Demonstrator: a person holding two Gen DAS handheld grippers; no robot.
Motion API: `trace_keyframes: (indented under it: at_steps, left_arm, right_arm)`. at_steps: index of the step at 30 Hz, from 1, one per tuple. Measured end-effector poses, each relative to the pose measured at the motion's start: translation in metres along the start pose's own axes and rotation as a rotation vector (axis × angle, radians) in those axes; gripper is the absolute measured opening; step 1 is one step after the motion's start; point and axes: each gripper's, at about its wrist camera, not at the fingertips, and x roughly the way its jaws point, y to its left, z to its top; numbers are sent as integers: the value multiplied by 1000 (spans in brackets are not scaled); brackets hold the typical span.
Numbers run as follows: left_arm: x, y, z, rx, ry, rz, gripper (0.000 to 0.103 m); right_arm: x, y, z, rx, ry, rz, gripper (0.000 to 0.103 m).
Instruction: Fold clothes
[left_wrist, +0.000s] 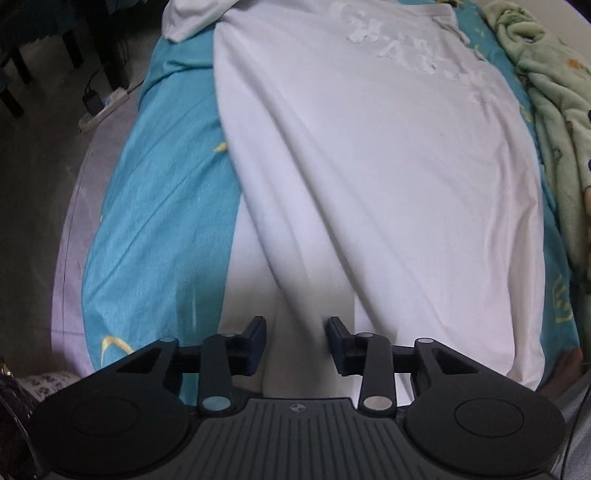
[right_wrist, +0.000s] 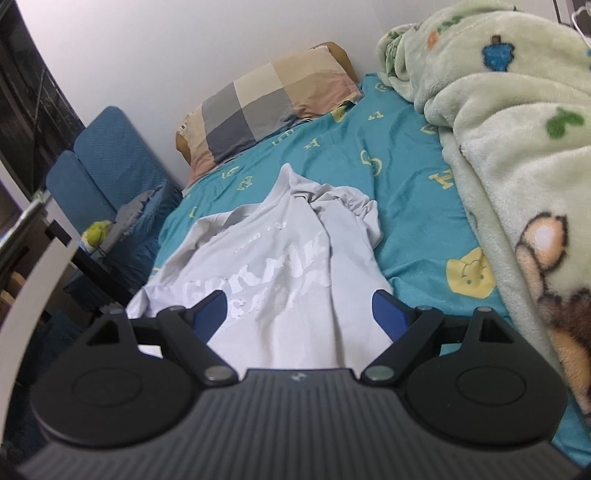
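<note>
A white T-shirt with a worn white print lies spread on the teal bedsheet. In the left wrist view my left gripper is partly open over the shirt's near hem, with a raised ridge of white cloth running between its fingers; the pads do not press it. In the right wrist view the same shirt lies rumpled, its collar end bunched toward the pillow. My right gripper is wide open just above the shirt's printed part and holds nothing.
A green fleece blanket is heaped along the bed's right side. A checked pillow lies at the head by the wall. A blue chair and a dark side table stand left of the bed. A power strip lies on the floor.
</note>
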Motion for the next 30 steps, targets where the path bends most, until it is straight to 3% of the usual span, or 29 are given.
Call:
trace_keyframes:
  at_steps: [1,3,8,11,17,21,23,28,30]
  left_arm:
    - [-2,-3,-2,11,-7,-2,14]
    - [-8,-9,-6,26,-13,8,4]
    - [-46,-12,-13,23,-53,24,3]
    - [-62,0,-8,-61,-24,102,3]
    - [-54,26,-3,-138,22,290,3]
    - [-54,21,3,-151,21,289,4]
    - [-64,15,2,-152,3,270,6]
    - [-90,-10,2,-152,-99,210,38]
    - [-101,-12,3,-148,-138,195,39]
  right_arm:
    - [0,0,-1,-7,4,-4,87]
    - [1,0,-2,-15,10,-6,87]
    - [1,-2,-2,-8,14,-2,87]
    - [0,-3,-1,4,12,4,87]
    - [4,-3,1,7,19,17,87]
    - [4,-5,1,6,21,19,87]
    - [3,-5,1,9,20,19,87]
    - [2,-4,2,3,16,21,87]
    - [1,-3,2,-5,14,23,87]
